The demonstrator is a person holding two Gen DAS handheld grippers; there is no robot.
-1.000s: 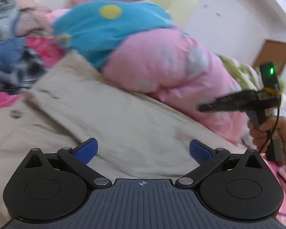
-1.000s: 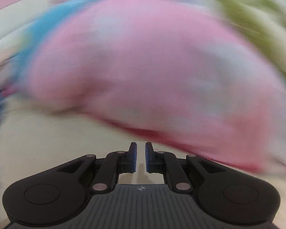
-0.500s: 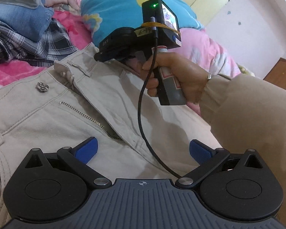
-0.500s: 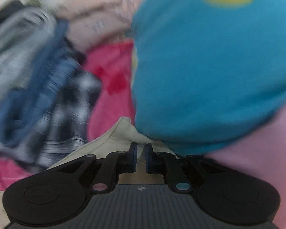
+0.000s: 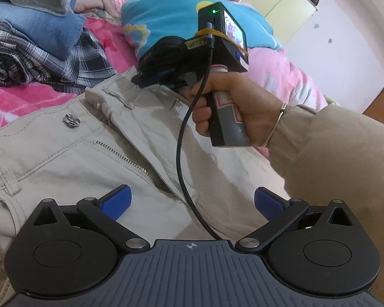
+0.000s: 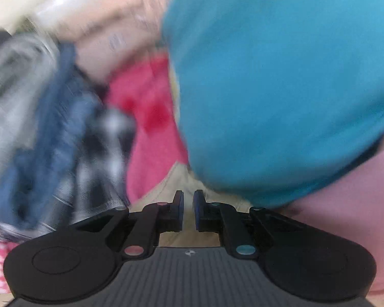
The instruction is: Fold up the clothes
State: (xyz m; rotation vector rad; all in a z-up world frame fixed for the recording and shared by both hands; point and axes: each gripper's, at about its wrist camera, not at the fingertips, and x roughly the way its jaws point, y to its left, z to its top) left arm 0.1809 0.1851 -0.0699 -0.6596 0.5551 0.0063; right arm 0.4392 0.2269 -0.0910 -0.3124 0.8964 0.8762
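Note:
Beige trousers (image 5: 76, 158) lie spread on the bed, fly unzipped, with the metal button (image 5: 71, 120) at the waistband. My left gripper (image 5: 191, 194) hovers open just above the fly, nothing between its blue pads. A hand (image 5: 233, 102) holds my right gripper (image 5: 140, 80) at the far waistband corner. In the right wrist view, the right gripper (image 6: 188, 199) has its fingers nearly together, a thin gap left, over the beige trousers' edge (image 6: 176, 176). I cannot see any fabric pinched between them.
A stack of folded clothes (image 5: 25, 38), denim and plaid, sits at the far left. A blue pillow (image 5: 166, 10) and pink quilt (image 5: 281, 69) lie behind the trousers. A beige sleeve (image 5: 332, 153) fills the right. A black cable (image 5: 181, 140) hangs over the fly.
The right gripper swung from the far right across to the trousers' far waistband corner, staying shut. The left gripper's view shifted onto the fly and button; it stayed open.

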